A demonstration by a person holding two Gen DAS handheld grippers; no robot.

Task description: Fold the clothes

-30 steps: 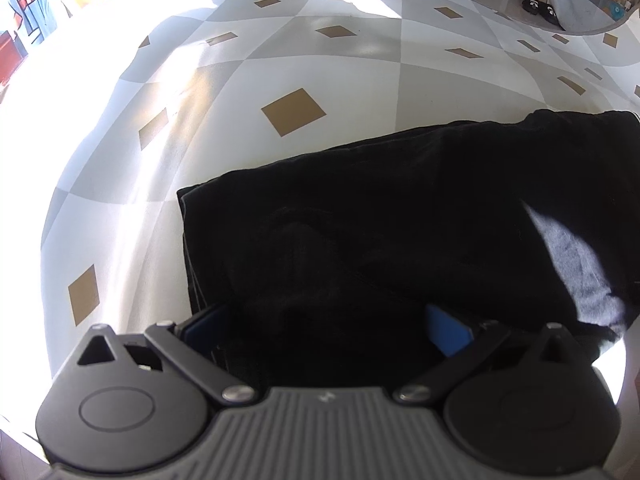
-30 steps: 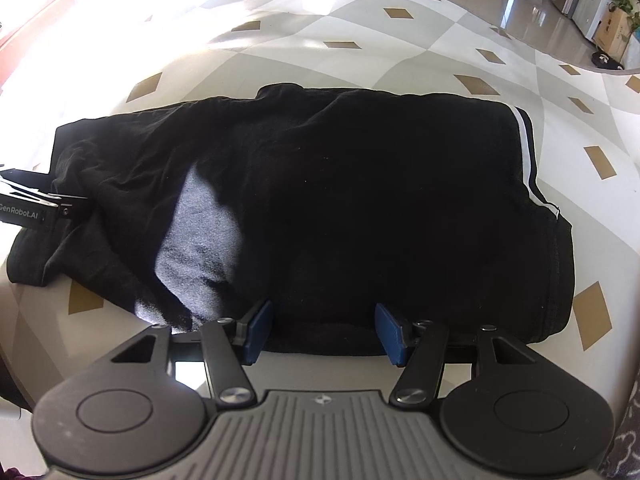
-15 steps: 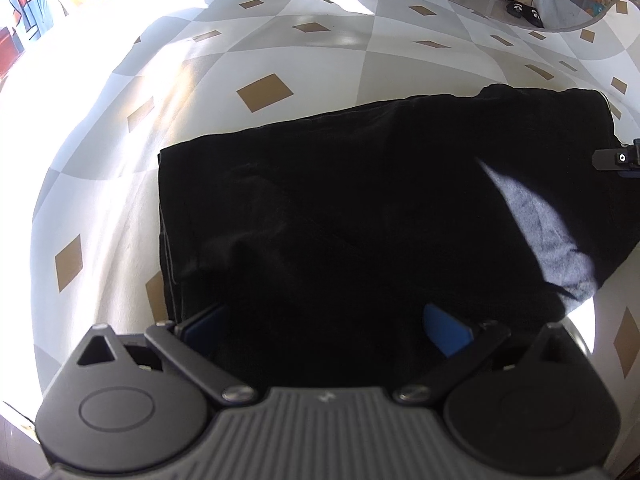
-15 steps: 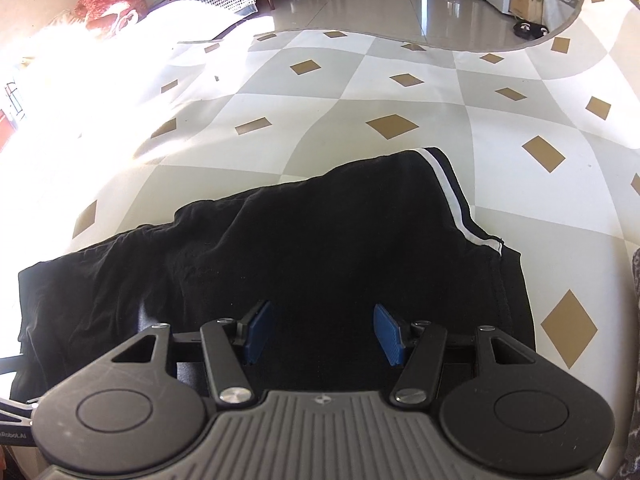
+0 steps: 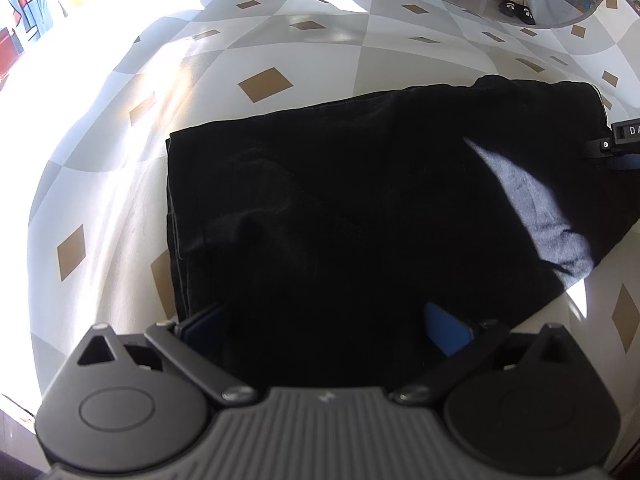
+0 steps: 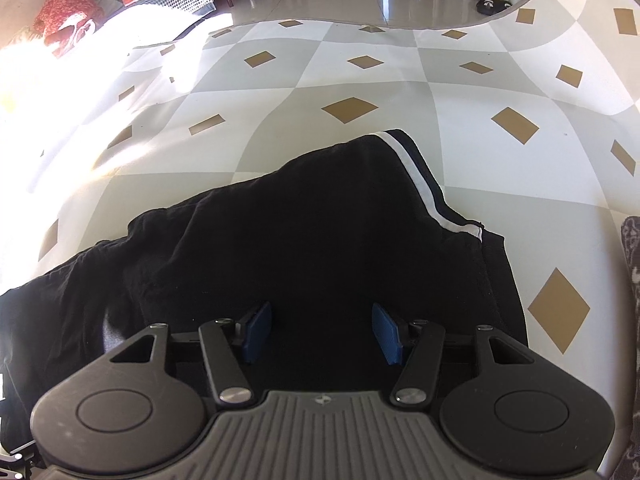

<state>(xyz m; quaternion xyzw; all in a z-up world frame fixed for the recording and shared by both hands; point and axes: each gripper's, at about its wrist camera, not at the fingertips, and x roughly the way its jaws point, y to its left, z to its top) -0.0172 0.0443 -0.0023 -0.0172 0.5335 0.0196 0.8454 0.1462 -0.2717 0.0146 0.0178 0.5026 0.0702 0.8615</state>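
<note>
A black garment (image 5: 360, 200) lies folded flat on the checked tablecloth (image 5: 100, 208). Sunlight falls in a patch on its right part. In the right wrist view the garment (image 6: 300, 240) shows a white stripe (image 6: 416, 184) along its far right end. My left gripper (image 5: 326, 328) stands open, its blue pads (image 5: 448, 332) wide apart over the garment's near left edge. My right gripper (image 6: 322, 332) is open about half way above the garment's near edge, with dark cloth below the pads. Part of the right gripper (image 5: 616, 144) shows at the right edge of the left wrist view.
The tablecloth (image 6: 480, 200) has grey and white checks with tan diamonds and reaches to a curved far edge. Beyond it are a shiny floor, slippers (image 5: 516, 8) and red cloth (image 6: 68, 8) at the upper left. A dark patterned thing (image 6: 632, 280) stands at the right edge.
Both grippers have drawn back level over the garment. The right one has rolled, so its view now runs along the striped end. The right gripper has come into the left wrist view.
</note>
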